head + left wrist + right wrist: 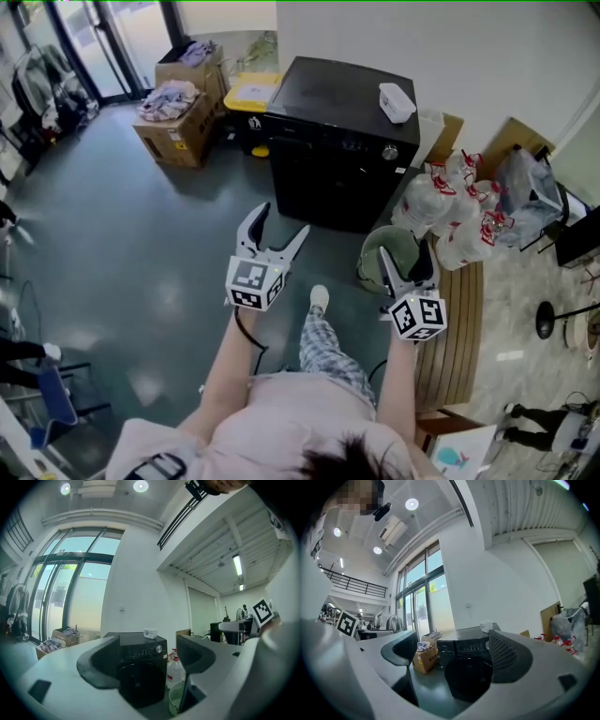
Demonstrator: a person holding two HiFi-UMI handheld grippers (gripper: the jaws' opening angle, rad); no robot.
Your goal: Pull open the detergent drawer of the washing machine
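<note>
On the floor ahead of you, against the white wall, stands the black washing machine [337, 141], and nothing of the task is done yet: its front reads flush from the top strip down to the round door, with no drawer standing out. Your left tongs [283, 221] are spread wide and empty, held in the air short of the machine. Your right tongs [405, 268] are just as wide, with nothing between them, above the green bucket [370, 251] near the machine's front corner on your right. Everything is left to do: the approach, the grip on the drawer front and the pull. The detergent drawer itself is hard to pick out. It probably sits at the left end of the control strip [140, 652], opposite the knob [159, 648], but black on black hides its outline and any finger recess in every view.
</note>
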